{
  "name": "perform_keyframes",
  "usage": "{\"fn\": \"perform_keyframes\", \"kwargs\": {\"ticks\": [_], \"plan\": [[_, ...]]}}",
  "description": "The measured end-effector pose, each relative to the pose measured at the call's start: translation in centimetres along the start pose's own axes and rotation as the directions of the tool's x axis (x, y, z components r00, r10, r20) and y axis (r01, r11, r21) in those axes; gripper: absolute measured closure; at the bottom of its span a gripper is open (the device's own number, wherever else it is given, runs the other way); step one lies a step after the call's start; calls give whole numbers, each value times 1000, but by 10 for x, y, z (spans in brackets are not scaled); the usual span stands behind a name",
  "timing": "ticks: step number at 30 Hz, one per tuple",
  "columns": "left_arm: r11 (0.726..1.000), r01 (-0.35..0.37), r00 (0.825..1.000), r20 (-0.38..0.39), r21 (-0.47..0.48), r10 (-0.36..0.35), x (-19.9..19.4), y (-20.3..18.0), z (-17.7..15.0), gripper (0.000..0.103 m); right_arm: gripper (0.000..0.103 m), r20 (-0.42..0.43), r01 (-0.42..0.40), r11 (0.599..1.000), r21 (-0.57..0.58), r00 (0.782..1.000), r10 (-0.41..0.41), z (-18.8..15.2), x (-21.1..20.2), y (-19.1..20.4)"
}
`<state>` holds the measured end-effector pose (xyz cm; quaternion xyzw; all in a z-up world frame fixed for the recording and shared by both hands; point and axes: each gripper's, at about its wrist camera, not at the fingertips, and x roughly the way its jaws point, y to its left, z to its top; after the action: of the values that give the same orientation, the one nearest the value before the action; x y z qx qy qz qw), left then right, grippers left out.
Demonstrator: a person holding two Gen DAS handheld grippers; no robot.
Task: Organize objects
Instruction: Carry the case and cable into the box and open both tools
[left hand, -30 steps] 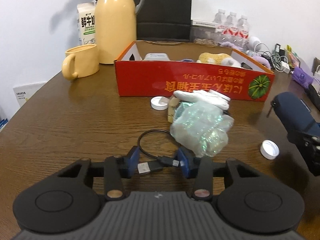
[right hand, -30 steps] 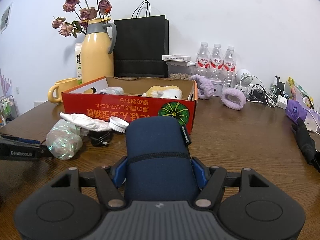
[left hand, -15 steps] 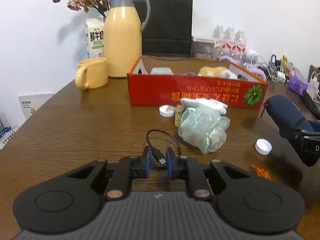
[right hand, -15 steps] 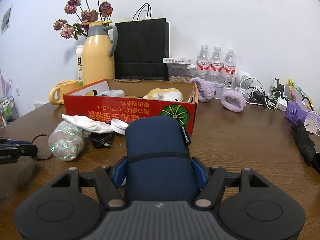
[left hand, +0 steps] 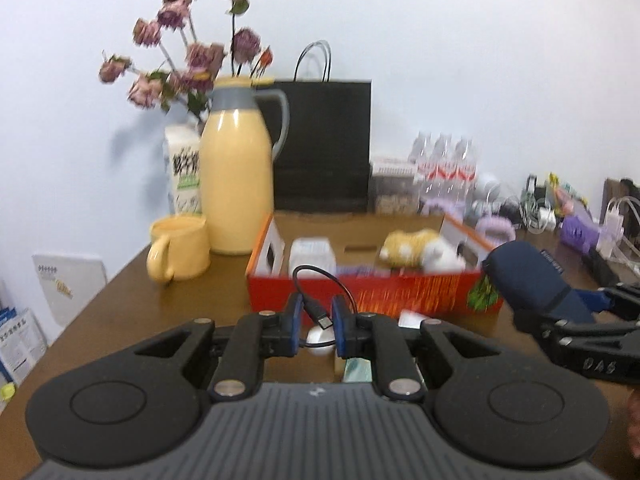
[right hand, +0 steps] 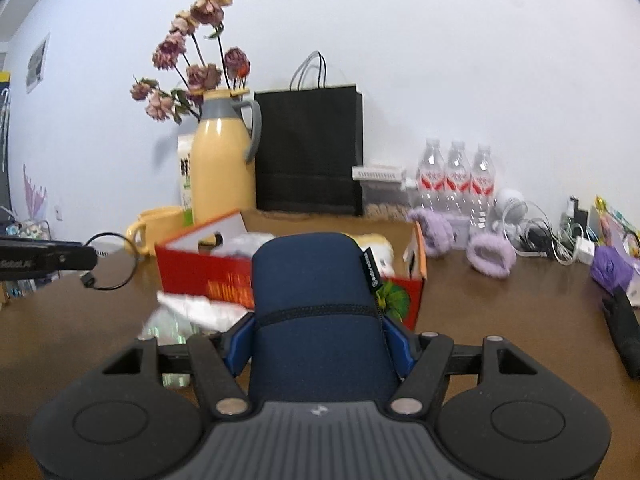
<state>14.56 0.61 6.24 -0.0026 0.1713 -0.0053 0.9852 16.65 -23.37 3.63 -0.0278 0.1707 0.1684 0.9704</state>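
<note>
My left gripper (left hand: 316, 322) is shut on a black USB cable (left hand: 319, 314); its loop stands up above the fingers, off the table. Just beyond is the red cardboard box (left hand: 360, 294), holding a yellow-and-white plush toy (left hand: 420, 248) and a white packet (left hand: 312, 254). My right gripper (right hand: 320, 336) is shut on a navy zip pouch (right hand: 316, 280), held above the table in front of the box (right hand: 192, 276). In the right wrist view the left gripper (right hand: 86, 258) and the dangling cable (right hand: 88, 279) appear at the far left.
A white glove and a shiny plastic bag (right hand: 172, 322) lie before the box, with a white cap (left hand: 320, 338). Behind stand a yellow jug (left hand: 236, 184), a yellow mug (left hand: 180, 252), a black paper bag (left hand: 324, 144) and water bottles (right hand: 456, 180). Purple scrunchies (right hand: 488, 256) sit at right.
The left gripper shut on the cable and lifted it off the table toward the box. The right gripper with the pouch rose a little.
</note>
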Motion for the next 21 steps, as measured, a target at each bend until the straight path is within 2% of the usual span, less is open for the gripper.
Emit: {"fn": "perform_keyframes", "kwargs": {"ticks": [5, 11, 16, 21], "plan": [[1000, 22, 999, 50, -6, -22, 22, -10, 30, 87, 38, 42, -17, 1000, -10, 999, 18, 30, 19, 5], [998, 32, 998, 58, -45, -29, 70, -14, 60, 86, 38, 48, -37, 999, -2, 998, 37, 68, 61, 7], [997, 24, 999, 33, -80, -21, 119, -9, 72, 86, 38, 20, -39, 999, -6, 999, 39, 89, 108, 5], [994, 29, 999, -29, -108, -32, 172, -4, 75, 86, 38, -36, -35, 999, -2, 999, 35, 92, 157, -1]]}}
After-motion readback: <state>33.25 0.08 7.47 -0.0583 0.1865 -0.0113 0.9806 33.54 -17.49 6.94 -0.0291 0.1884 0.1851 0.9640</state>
